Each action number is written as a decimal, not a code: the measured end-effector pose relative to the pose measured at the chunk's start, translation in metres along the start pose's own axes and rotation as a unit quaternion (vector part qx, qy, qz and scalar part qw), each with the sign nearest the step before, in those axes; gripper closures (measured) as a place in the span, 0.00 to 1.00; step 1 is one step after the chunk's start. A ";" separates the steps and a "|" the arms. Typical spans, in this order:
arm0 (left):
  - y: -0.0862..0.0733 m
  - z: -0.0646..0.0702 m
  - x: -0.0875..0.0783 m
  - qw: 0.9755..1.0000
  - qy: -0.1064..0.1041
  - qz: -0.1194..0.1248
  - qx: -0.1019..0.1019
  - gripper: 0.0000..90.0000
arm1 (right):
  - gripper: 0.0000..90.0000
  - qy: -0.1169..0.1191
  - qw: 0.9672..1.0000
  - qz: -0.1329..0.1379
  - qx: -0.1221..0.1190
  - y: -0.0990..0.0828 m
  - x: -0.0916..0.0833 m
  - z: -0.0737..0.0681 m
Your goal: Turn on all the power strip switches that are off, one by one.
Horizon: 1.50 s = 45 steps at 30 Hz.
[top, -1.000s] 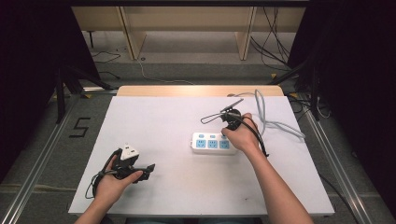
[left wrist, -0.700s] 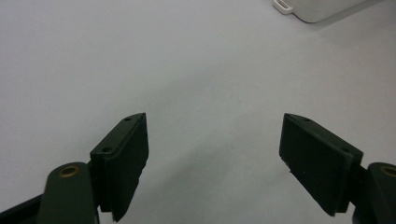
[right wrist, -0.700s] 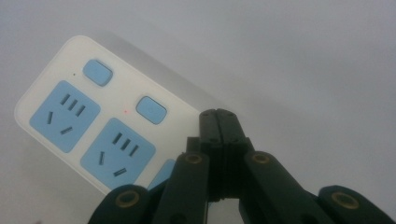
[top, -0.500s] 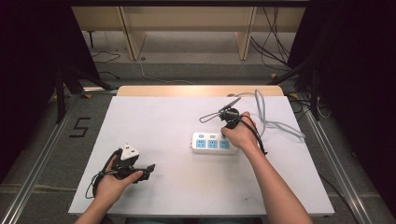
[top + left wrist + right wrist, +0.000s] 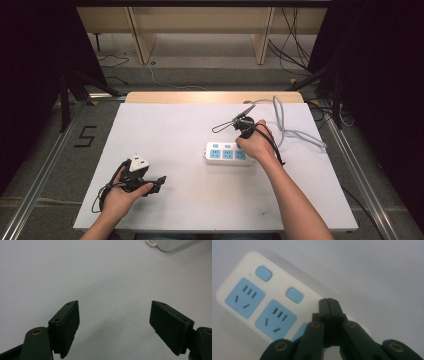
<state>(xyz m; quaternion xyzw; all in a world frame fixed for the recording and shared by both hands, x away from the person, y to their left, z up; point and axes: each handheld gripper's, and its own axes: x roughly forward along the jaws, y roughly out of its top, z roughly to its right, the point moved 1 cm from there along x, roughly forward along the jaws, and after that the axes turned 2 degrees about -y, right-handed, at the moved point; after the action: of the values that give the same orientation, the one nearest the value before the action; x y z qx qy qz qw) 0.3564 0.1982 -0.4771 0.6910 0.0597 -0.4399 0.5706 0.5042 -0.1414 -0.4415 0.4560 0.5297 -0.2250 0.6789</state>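
The right gripper (image 5: 329, 301), jaws closed empty, hovers over the rigid, light power strip (image 5: 227, 153); grasp its narrow sides

Left hand (image 5: 121, 192) grips the black two-jaw left gripper (image 5: 159, 181) low and level, forearm entering from the near edge, wrist straight. Its jaws stand wide apart, nothing between the flat dark rubber pads (image 5: 67, 322) (bare surface beyond the fingertips in the left gripper view).

Right hand (image 5: 256, 144) wraps the black two-jaw right gripper (image 5: 329, 301) from above, forearm stretched long and angled inward, wrist bent down. Jaws pressed fully together, pad against pad, tips pointing downward; nothing caught between them. A black cable (image 5: 274, 147) trails back along the wrist.
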 end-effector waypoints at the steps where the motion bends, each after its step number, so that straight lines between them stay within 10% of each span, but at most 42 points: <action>1: 0.000 0.000 0.000 1.000 0.001 0.000 0.001 0.27 | 1.00 0.000 1.000 0.000 0.002 0.000 0.000 0.000; 45: 0.000 0.000 0.001 1.000 -0.003 0.000 -0.003 0.27 | 1.00 0.005 1.000 0.013 0.009 0.006 -0.013 0.004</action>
<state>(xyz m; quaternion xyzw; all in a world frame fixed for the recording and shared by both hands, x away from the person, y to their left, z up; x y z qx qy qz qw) 0.3570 0.1980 -0.4777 0.6878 0.0589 -0.4419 0.5729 0.5066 -0.1442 -0.4272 0.4701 0.5248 -0.2187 0.6751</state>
